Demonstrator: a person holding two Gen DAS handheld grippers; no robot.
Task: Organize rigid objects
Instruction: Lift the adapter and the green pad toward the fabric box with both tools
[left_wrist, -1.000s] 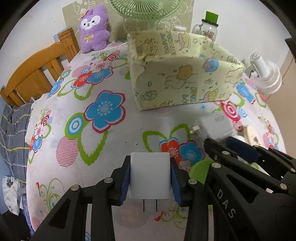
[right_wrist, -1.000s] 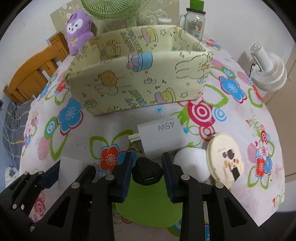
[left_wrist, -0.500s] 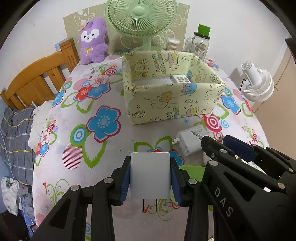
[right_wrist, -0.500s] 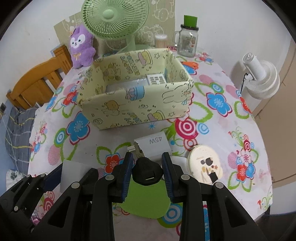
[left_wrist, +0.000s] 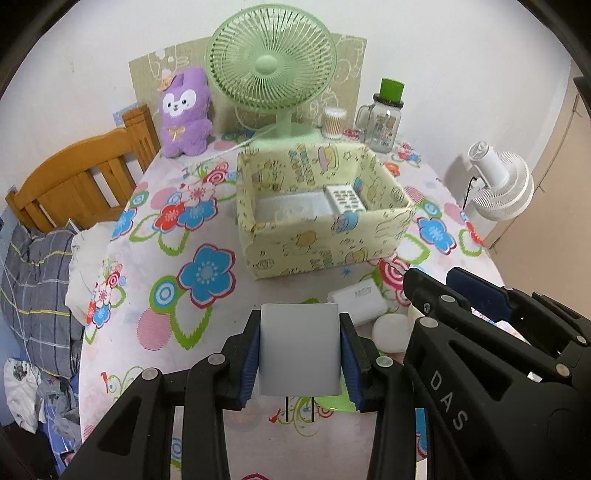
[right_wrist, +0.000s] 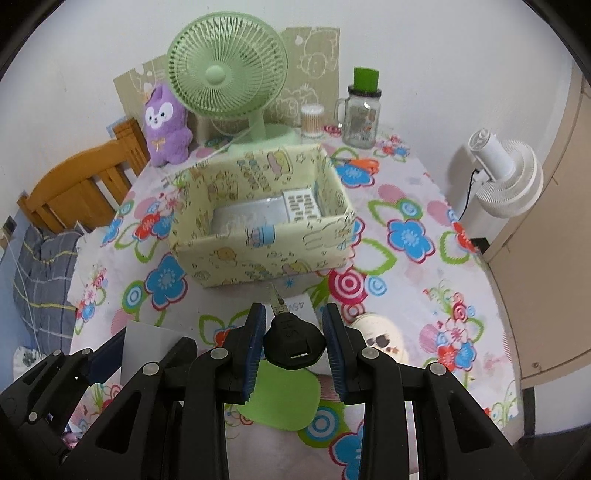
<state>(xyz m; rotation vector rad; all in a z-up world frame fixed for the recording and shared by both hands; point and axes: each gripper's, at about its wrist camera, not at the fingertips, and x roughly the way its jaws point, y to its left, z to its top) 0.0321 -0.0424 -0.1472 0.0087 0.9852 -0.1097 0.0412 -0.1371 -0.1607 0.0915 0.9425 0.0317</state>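
Observation:
My left gripper (left_wrist: 300, 332) is shut on a white plug adapter (left_wrist: 299, 354), its two prongs pointing down, held above the flowered table (left_wrist: 207, 325). A black car key (right_wrist: 295, 341) sits in my right gripper (right_wrist: 294, 317), which is shut on it; the metal blade points toward the yellow cartoon-print box (right_wrist: 258, 258). The box (left_wrist: 321, 240) stands open ahead of both grippers and holds a white keypad remote (left_wrist: 345, 197) and a pale tray. On the table under the grippers lie a white 45W charger (left_wrist: 358, 299), a white round object (left_wrist: 389, 328), a round compact (right_wrist: 380, 338) and a green mat (right_wrist: 284, 398).
Behind the box stand a green desk fan (left_wrist: 271, 62), a purple plush toy (left_wrist: 184, 114), a cotton-swab cup (left_wrist: 333, 123) and a glass jar with a green lid (left_wrist: 384, 118). A white fan (left_wrist: 498, 184) stands off the table's right edge, a wooden chair (left_wrist: 85, 173) at the left.
Both grippers have risen with the adapter and the key still clamped. The box now looks smaller and lower, and its inside with the remote has come into sight.

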